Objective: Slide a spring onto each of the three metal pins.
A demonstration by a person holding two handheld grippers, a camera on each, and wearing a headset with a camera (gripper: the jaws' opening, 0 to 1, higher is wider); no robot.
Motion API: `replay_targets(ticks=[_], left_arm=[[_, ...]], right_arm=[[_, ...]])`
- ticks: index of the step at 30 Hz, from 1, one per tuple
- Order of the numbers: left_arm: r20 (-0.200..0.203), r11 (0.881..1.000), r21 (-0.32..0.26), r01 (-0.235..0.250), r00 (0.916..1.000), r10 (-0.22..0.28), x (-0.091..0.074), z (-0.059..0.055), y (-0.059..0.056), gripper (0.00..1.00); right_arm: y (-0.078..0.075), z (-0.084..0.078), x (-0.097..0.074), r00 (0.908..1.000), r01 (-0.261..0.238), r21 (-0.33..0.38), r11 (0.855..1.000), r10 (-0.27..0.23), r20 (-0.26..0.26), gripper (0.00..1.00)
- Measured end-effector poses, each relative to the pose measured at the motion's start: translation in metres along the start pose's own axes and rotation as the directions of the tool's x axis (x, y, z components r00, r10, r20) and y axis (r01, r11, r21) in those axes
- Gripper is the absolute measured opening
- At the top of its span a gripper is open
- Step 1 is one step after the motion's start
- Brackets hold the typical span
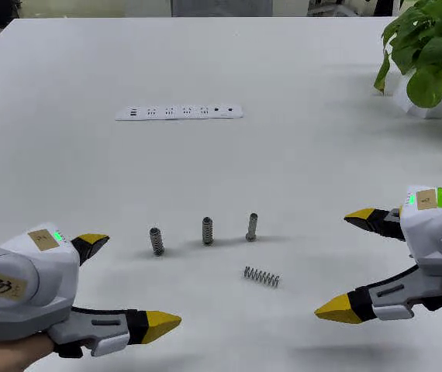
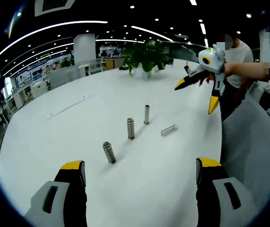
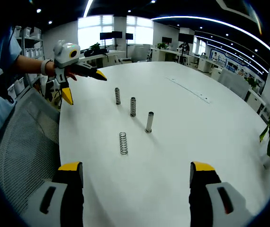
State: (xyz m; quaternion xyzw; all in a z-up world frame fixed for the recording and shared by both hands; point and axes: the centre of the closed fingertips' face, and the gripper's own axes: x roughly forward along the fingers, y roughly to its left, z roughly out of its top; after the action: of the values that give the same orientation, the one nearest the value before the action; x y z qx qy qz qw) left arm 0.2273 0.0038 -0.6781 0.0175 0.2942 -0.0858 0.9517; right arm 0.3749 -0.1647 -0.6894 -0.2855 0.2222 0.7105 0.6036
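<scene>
Loose grey coil spring (image 1: 261, 276) lies toward the near edge of the white table (image 1: 306, 155), just before the bare metal pin (image 1: 252, 226) (other two pins (image 1: 157, 241) (image 1: 207, 231) loaded). Light, squashy, likely rolls: pinch mid-coil, gently. Jaws spread wide and empty on left gripper (image 1: 137, 279) and right gripper (image 1: 334, 264).

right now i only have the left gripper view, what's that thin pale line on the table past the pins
Observer: In the head view it is a white power strip, lying flat beyond the pins.
Operator: ok, which side is better placed for the one lying loose
Observer: The right, I'd judge. In the right gripper view the loose spring lies ahead between the right gripper's open jaws, nearer than the bare pin.
</scene>
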Motion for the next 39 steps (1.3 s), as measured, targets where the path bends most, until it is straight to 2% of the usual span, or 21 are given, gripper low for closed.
replay_targets(ticks=[2,4,7,8,14,18,21,24,29,33,34,36,39], left_arm=[[-0.003,1.0,0.021,0.021,0.9998,-0.021,0.004,0.003,-0.002,0.99],[-0.013,0.997,0.055,0.051,0.9986,-0.051,0.01,0.011,-0.009,0.99],[-0.037,0.99,0.099,0.1,0.9947,-0.096,0.018,0.015,-0.016,0.98],[-0.051,0.985,0.122,0.126,0.9914,-0.121,0.022,0.017,-0.02,0.97],[-0.091,0.962,0.179,0.206,0.9771,-0.193,0.041,0.022,-0.034,0.94],[-0.1,0.947,0.2,0.251,0.9669,-0.235,0.055,0.03,-0.049,0.91],[-0.117,0.932,0.214,0.291,0.9552,-0.272,0.064,0.028,-0.055,0.82],[-0.132,0.924,0.223,0.31,0.949,-0.286,0.073,0.028,-0.062,0.81],[-0.168,0.908,0.232,0.348,0.9341,-0.315,0.09,0.023,-0.065,0.73],[-0.178,0.9,0.238,0.366,0.9271,-0.33,0.102,0.029,-0.074,0.68],[-0.188,0.895,0.249,0.369,0.9254,-0.329,0.105,0.028,-0.075,0.66],[-0.223,0.878,0.284,0.386,0.9167,-0.332,0.112,0.023,-0.076,0.63],[-0.249,0.868,0.29,0.403,0.9075,-0.338,0.12,0.022,-0.08,0.56]], right_arm=[[0.0,-0.001,-0.001,1.0,0.003,0.004,1.0,-0.003,0.003,0.95],[0.0,-0.004,-0.002,1.0,0.005,0.009,1.0,-0.005,0.005,0.95],[0.003,-0.005,-0.006,0.9999,0.008,0.016,1.0,-0.008,0.008,0.94],[0.004,-0.006,-0.006,0.9999,0.008,0.019,1.0,-0.009,0.009,0.94],[0.006,-0.009,-0.011,0.9997,0.017,0.034,0.999,-0.018,0.019,0.95],[0.008,-0.012,-0.014,0.9992,0.023,0.054,0.998,-0.024,0.031,0.95],[0.01,-0.013,-0.016,0.999,0.025,0.064,0.998,-0.027,0.036,0.96],[0.012,-0.015,-0.017,0.9988,0.03,0.075,0.997,-0.033,0.036,0.97],[0.015,-0.02,-0.019,0.9982,0.04,0.094,0.995,-0.044,0.04,0.97],[0.016,-0.025,-0.021,0.9977,0.049,0.113,0.992,-0.054,0.042,0.97],[0.017,-0.026,-0.022,0.9976,0.05,0.118,0.992,-0.055,0.041,0.97],[0.018,-0.027,-0.023,0.9974,0.053,0.125,0.991,-0.059,0.041,0.97],[0.017,-0.031,-0.025,0.9972,0.058,0.135,0.989,-0.064,0.038,0.96]])
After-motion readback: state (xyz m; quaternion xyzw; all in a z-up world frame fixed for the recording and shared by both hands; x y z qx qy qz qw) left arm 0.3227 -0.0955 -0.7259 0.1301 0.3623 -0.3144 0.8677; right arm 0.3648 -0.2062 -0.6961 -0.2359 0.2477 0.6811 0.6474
